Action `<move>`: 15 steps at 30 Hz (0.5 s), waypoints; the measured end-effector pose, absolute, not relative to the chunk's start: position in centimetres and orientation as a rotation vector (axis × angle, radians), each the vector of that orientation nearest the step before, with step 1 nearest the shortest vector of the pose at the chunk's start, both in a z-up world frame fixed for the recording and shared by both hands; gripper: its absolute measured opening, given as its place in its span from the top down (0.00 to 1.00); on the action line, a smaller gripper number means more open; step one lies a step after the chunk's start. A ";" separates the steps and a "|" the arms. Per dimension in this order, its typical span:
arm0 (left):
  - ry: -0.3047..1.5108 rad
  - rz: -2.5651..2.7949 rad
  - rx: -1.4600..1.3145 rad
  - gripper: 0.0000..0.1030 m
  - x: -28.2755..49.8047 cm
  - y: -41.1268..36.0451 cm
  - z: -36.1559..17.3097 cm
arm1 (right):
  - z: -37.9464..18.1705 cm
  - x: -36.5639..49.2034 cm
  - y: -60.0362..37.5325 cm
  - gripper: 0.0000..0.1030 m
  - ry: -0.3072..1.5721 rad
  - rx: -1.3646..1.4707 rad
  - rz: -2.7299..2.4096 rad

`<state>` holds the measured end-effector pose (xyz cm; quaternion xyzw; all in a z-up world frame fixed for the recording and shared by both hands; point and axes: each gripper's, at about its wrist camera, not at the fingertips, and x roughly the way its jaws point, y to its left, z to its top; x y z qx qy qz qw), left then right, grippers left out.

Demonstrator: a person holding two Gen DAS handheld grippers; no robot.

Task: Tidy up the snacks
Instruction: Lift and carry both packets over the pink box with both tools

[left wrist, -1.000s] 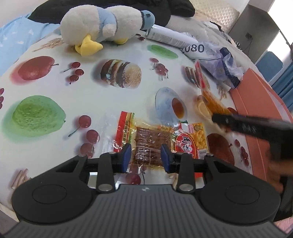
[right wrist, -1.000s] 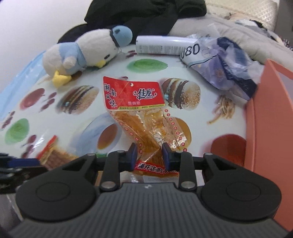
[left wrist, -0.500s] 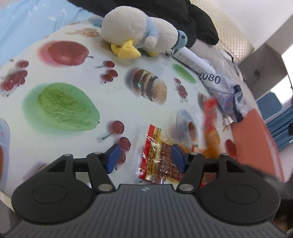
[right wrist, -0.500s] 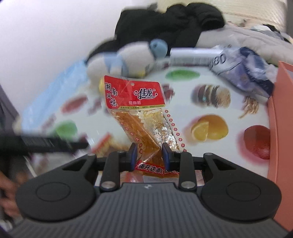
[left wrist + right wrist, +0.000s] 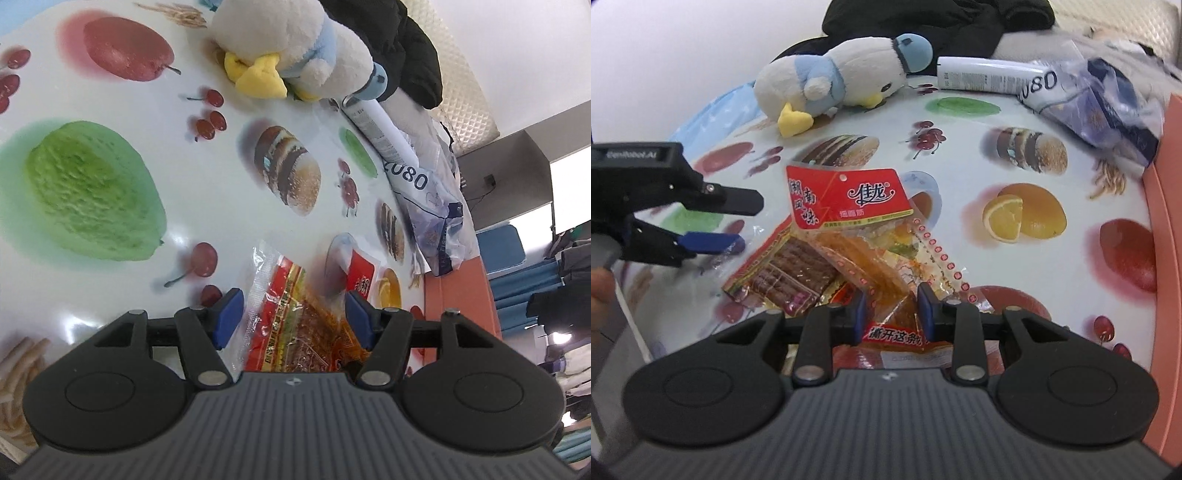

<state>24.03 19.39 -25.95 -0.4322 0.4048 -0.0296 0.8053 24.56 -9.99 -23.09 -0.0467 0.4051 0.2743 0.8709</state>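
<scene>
Left hand-held gripper [image 5: 291, 317] is tipped down toward the bench with its jaws spread. The blue pads [image 5: 227, 319] sit clear on either side of what's under them and press on nothing. In the right wrist view it [image 5: 738, 221] comes in from the left edge, rolled so one finger is stacked above the other, with a gap between them. A bit of the person's hand [image 5: 600, 291] shows at the left edge, just under it.

Right hand-held gripper [image 5: 891, 312] also points down at the bench, jaws drawn close together and its pads [image 5: 925, 308] clamped on a snack packet [image 5: 871, 236], which sticks out ahead of the fingers.
</scene>
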 end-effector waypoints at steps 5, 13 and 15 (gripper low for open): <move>0.878 -0.138 -1.037 0.37 24.3 19.1 -27.1 | -23.2 24.7 -10.5 0.69 0.852 -0.052 0.578; 0.908 -0.156 -0.932 0.53 25.1 16.7 -26.9 | -23.3 25.1 -11.3 0.69 0.869 0.020 0.585; 0.913 -0.152 -0.890 0.61 25.1 16.0 -26.8 | -23.3 25.1 -11.3 0.69 0.870 0.026 0.585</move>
